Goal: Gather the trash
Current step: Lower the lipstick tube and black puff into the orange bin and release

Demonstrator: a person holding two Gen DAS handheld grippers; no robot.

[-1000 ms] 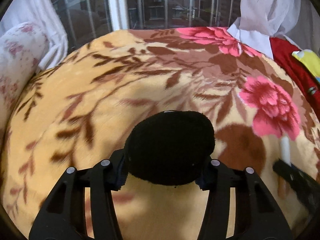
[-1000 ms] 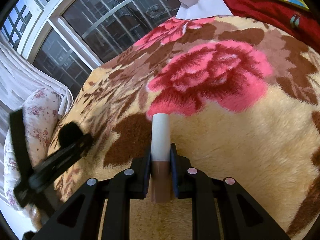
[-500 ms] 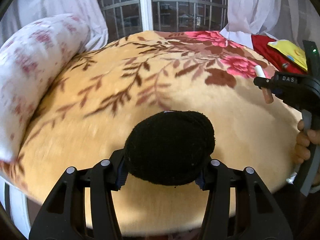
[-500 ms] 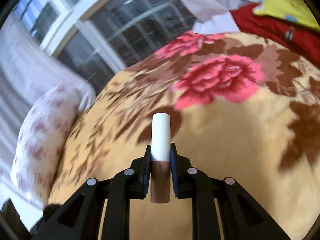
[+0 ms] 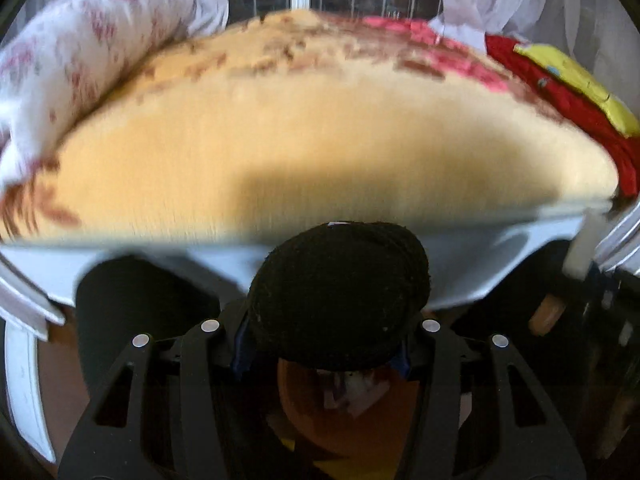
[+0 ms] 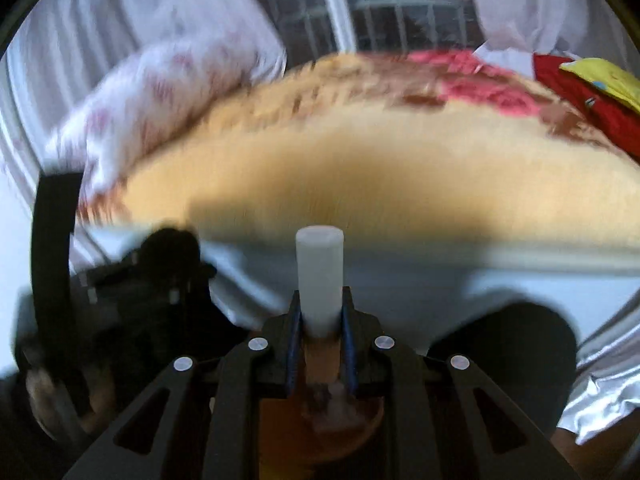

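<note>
My left gripper (image 5: 336, 340) is shut on a round black fuzzy object (image 5: 340, 292), held below the bed's front edge. My right gripper (image 6: 320, 320) is shut on a small tube with a white cap (image 6: 320, 276) and a brown lower body. Under both grippers sits an orange-brown round bin (image 5: 340, 420) with pale scraps inside; it also shows in the right wrist view (image 6: 340, 420). The left gripper with its black object (image 6: 168, 252) appears at the left of the right wrist view. The white tube (image 5: 580, 248) appears blurred at the right edge of the left wrist view.
The bed with a floral yellow blanket (image 5: 320, 140) fills the middle, its pale blue-white side (image 5: 160, 264) just ahead. A white floral pillow (image 5: 80, 60) lies at left, red and yellow cloth (image 5: 560, 92) at right. A window (image 6: 360, 12) and curtains stand behind.
Both grippers have pulled back off the bed and dropped below its front edge, still holding their objects. The orange-brown bin has come into view beneath them.
</note>
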